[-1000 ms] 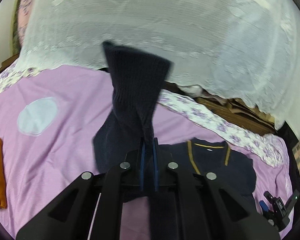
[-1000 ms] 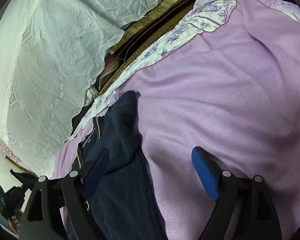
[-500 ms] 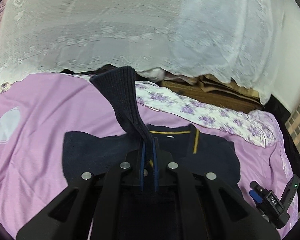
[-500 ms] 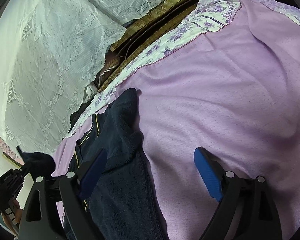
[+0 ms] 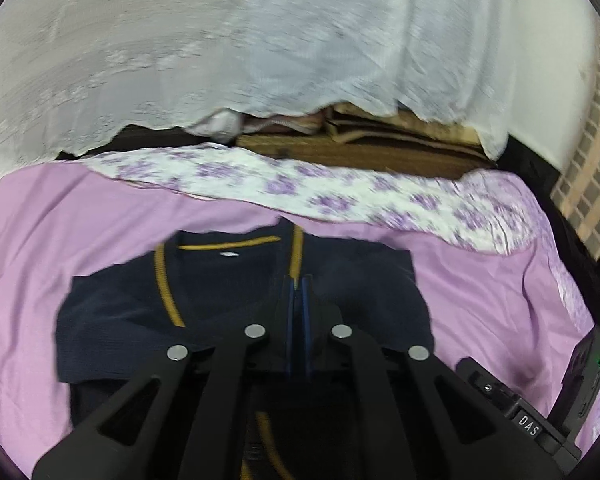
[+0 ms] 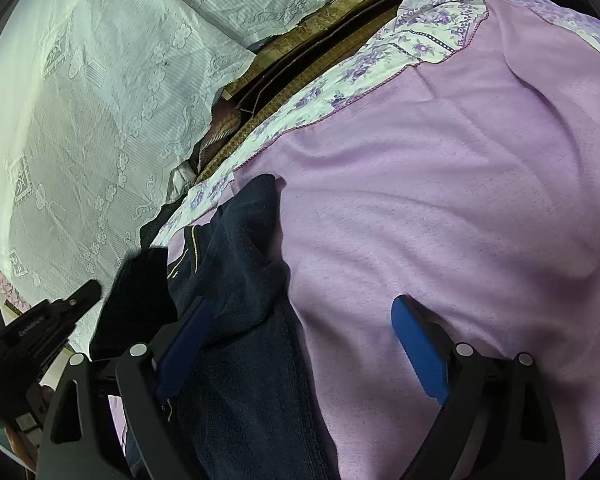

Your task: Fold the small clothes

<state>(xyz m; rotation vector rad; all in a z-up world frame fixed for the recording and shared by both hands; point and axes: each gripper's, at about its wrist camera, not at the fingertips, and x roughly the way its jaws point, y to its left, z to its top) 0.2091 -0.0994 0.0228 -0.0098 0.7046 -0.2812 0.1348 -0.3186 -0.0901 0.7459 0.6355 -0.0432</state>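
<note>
1. a navy cardigan (image 5: 236,304) with mustard trim is spread flat on the lilac bed cover (image 5: 80,220), collar toward the floral border (image 5: 340,196).
2. the left gripper (image 5: 299,284) is seen clenched over the cardigan's front; whether knit is pinched between the pads cannot be told.
3. the right gripper (image 6: 300,328) is opening, nothing grasped; the cardigan's edge lies between its blue pads (image 6: 420,344).
4. a white lace cloth (image 5: 220,60) is draped behind the bed.

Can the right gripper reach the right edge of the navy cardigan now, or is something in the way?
Probably yes. The right gripper has its jaws opening, nothing pressed between them, and the navy cardigan edge lies just ahead by its left finger on the purple blanket. Nothing covers it; the left gripper is further left.
</note>
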